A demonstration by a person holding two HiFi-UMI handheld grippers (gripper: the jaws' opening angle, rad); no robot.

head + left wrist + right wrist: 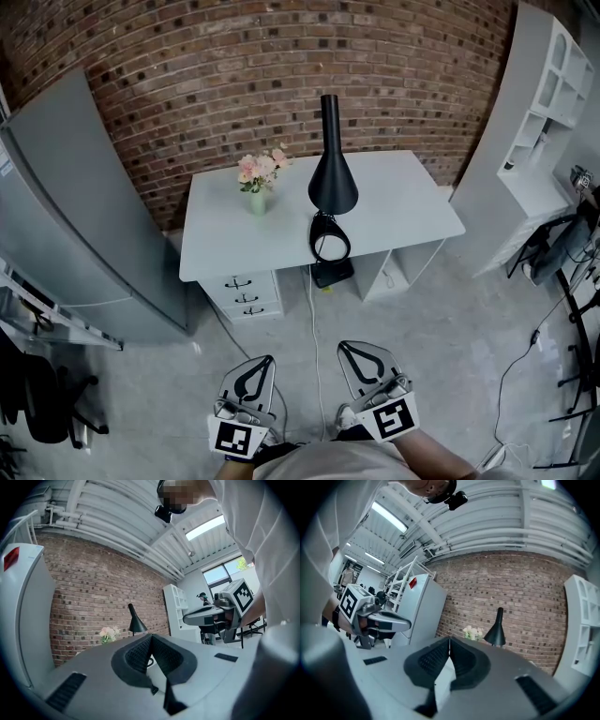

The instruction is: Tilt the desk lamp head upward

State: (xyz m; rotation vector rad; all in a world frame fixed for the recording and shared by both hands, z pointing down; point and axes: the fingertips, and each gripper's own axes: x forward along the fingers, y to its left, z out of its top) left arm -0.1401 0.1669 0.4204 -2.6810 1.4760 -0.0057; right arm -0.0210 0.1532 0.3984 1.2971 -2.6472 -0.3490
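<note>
**A:** What takes up most of the view?

**B:** A red brick wall (281, 75) runs across twelve o'clock. There's a tall grey metal cabinet (75, 225) at nine and a white open shelf unit (539, 112) at two. Between them stands a pale grey desk with drawers (412, 211).

**A:** And the lamp?

**B:** The black desk lamp with a cone-shaped head (332, 173) stands mid-desk at twelve o'clock. Its ring base is near the front edge, probably placed there for easy reach. The cone's wide mouth faces down toward the desktop. A small pale green vase of pink flowers (257, 183) sits at the lamp's nine o'clock, not touching it.

**A:** The tools?

**B:** The left gripper (268, 360) and right gripper (343, 346) hang at six o'clock, close to the person's body and well apart from the desk. Each has its jaws pressed together with nothing between them. I'd call that a carrying pose, so the tilt hasn't begun.
</note>
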